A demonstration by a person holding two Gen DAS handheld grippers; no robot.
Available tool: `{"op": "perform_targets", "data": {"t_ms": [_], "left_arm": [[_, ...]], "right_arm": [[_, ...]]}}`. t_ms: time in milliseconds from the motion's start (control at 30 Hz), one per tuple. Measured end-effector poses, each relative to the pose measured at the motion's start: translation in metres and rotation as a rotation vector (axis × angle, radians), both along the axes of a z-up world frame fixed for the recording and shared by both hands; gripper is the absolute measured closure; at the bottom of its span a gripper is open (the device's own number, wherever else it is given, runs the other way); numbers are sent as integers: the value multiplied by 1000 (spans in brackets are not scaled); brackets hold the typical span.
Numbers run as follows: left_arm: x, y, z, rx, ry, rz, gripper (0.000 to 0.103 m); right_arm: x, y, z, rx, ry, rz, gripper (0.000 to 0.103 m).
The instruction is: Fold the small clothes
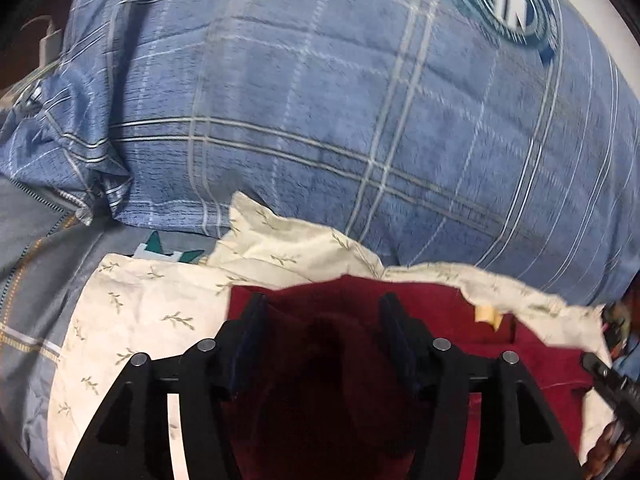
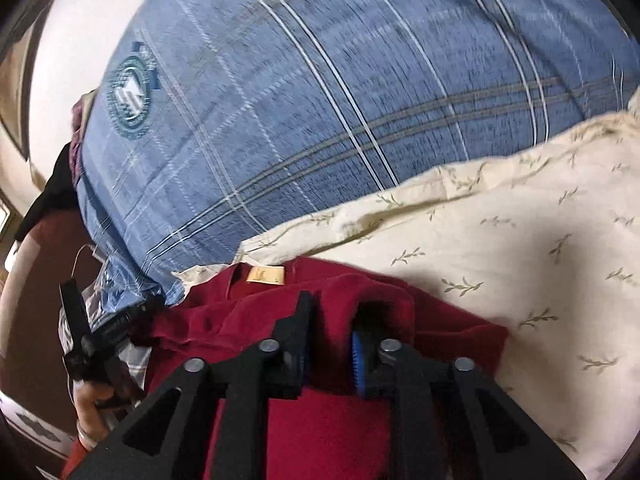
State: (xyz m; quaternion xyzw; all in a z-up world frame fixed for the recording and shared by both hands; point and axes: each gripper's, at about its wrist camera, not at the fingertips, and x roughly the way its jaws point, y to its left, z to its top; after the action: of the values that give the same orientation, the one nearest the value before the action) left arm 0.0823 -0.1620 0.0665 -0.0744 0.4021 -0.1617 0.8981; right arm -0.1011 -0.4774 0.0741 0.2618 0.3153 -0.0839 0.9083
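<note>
A dark red garment (image 1: 532, 356) with a tan label (image 1: 486, 314) lies on a cream cloth with a leaf print (image 1: 160, 300). My left gripper (image 1: 322, 308) has its jaws apart, with a mound of the red fabric lying between them. In the right wrist view the same red garment (image 2: 240, 312) and its label (image 2: 266, 274) lie on the cream cloth (image 2: 520, 240). My right gripper (image 2: 330, 320) has its jaws apart around a raised fold of the red fabric, with the blue pads (image 2: 357, 364) showing.
A large blue plaid pillow (image 1: 340, 100) (image 2: 320, 100) with a round logo lies just behind the clothes. A grey striped cover (image 1: 36, 280) is at the left. The other gripper and the hand holding it (image 2: 94, 360) show at the left edge.
</note>
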Motion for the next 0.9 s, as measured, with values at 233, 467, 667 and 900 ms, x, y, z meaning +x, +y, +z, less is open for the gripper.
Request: {"op": "perform_targets", "data": {"t_ms": [233, 467, 667, 900], "left_arm": [[-24, 22, 12, -6, -9, -36, 44], [-26, -5, 1, 68, 7, -86, 44], [10, -18, -33, 136, 94, -36, 41], [-13, -2, -18, 113, 84, -114, 43]], "right_arm": [[-19, 15, 28, -51, -54, 46, 42], [35, 35, -9, -154, 129, 67, 50], [62, -13, -48, -71, 222, -67, 49], [10, -1, -17, -43, 132, -42, 41]]}}
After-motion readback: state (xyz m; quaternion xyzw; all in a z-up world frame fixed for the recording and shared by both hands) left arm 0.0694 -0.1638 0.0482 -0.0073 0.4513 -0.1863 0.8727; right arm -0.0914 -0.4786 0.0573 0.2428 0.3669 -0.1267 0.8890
